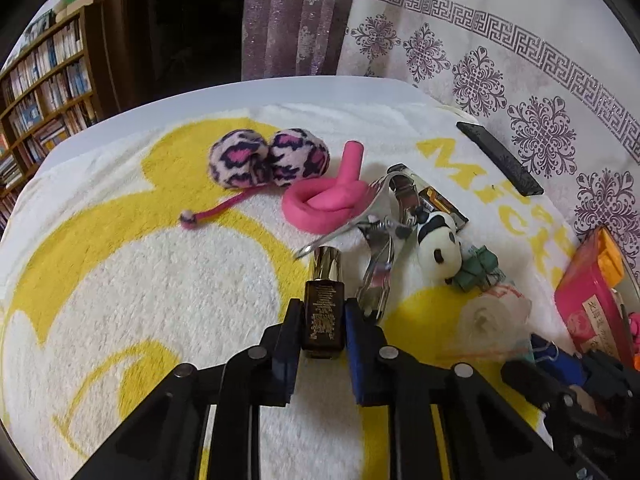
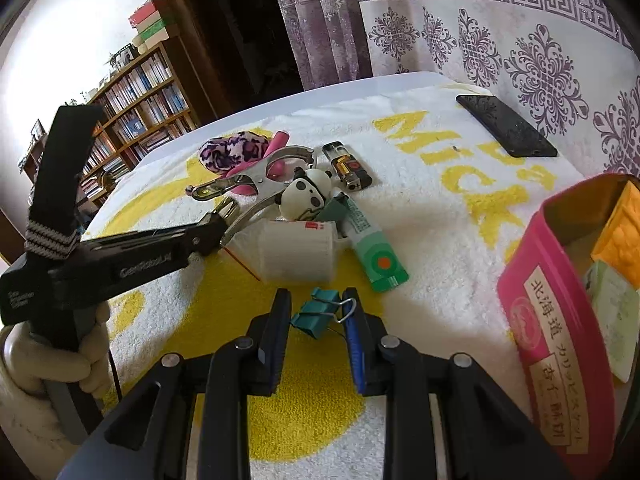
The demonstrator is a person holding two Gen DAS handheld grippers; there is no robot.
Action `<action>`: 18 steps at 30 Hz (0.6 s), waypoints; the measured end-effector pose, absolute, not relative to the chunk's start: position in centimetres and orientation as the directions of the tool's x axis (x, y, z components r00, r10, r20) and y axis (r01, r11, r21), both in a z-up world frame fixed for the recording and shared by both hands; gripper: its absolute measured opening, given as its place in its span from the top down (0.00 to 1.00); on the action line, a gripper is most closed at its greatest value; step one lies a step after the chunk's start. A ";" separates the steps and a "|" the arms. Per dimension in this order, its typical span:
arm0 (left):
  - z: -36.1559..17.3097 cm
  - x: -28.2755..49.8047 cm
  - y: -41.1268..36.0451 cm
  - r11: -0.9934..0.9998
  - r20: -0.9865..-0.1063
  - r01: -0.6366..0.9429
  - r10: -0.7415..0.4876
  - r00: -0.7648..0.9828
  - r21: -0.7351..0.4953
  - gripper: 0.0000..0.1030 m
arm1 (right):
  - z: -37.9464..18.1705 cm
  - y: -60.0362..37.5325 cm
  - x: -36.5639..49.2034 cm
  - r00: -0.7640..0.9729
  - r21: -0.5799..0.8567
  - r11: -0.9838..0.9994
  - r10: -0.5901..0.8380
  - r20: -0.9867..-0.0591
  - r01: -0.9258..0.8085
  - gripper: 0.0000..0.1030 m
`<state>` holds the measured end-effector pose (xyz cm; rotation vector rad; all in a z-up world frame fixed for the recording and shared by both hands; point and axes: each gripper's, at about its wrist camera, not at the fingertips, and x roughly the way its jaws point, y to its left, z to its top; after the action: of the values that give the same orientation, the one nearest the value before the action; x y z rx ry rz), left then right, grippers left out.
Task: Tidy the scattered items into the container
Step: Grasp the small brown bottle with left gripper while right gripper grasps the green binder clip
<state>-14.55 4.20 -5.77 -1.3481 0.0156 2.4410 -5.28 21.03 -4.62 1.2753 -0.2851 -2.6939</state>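
On the yellow-and-white towel (image 1: 160,280), a small dark bottle (image 1: 323,312) with a gold cap lies pinched between the pads of the left gripper (image 1: 323,316), which has closed onto its body. Just beside it to the right rests a metal clamp (image 1: 376,276), its handles reaching up toward a pink coiled strap (image 1: 324,204). Past that sit two leopard-print pompoms (image 1: 268,158) with a pink cord trailing from them. Right of the clamp is a panda figure (image 1: 436,248), with a lighter (image 1: 440,200) behind it, a white roll (image 1: 492,316) near it and a tube (image 2: 372,248) beside the roll.

The right gripper (image 2: 318,316) is closed on a teal binder clip (image 2: 316,314), one pad against the clip's body and the other against its wire handle. To its right stands the pink tin (image 2: 536,320), open, with an orange packet (image 2: 620,236) inside. A black phone (image 2: 506,124) lies flat at the far corner of the towel, well apart from the pile. In the right wrist view a gloved hand (image 2: 52,360) holds the left gripper's handle, and a bookshelf (image 2: 136,112) stands behind.
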 end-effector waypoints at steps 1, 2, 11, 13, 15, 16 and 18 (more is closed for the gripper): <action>-5.6 -14.2 4.0 -0.940 -0.821 -0.304 0.296 -0.488 -0.158 0.80 | -4.6 21.0 -5.3 -0.630 0.233 -0.971 -0.214 -0.747 0.053 0.72; -5.4 -13.7 3.6 -0.940 -0.819 -0.300 0.298 -0.491 -0.162 0.80 | -4.5 21.0 -5.2 -0.631 0.234 -0.971 -0.215 -0.745 0.054 0.72; -4.4 -9.7 1.9 -0.934 -0.797 -0.286 0.335 -0.503 -0.212 0.80 | -4.2 21.0 -5.0 -0.653 0.238 -0.969 -0.220 -0.725 0.063 0.72; -4.2 -9.1 2.1 -0.931 -0.790 -0.296 0.344 -0.508 -0.215 0.80 | -4.0 21.0 -4.9 -0.658 0.238 -0.969 -0.220 -0.720 0.064 0.72; -4.0 -8.5 2.5 -0.925 -0.782 -0.312 0.356 -0.512 -0.216 0.80 | -3.9 21.1 -4.8 -0.665 0.244 -0.968 -0.222 -0.713 0.060 0.72; -3.9 -8.2 2.7 -0.922 -0.779 -0.319 0.361 -0.512 -0.218 0.80 | -3.9 21.2 -4.8 -0.667 0.247 -0.967 -0.220 -0.711 0.056 0.72; -3.8 -7.7 3.0 -0.917 -0.775 -0.335 0.371 -0.512 -0.218 0.80 | -3.7 21.5 -4.7 -0.677 0.242 -0.970 -0.202 -0.707 0.036 0.72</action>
<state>-7.68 2.98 -3.78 -1.2570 -0.0568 2.4258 -4.68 21.49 -3.69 1.1955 -0.3148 -2.7450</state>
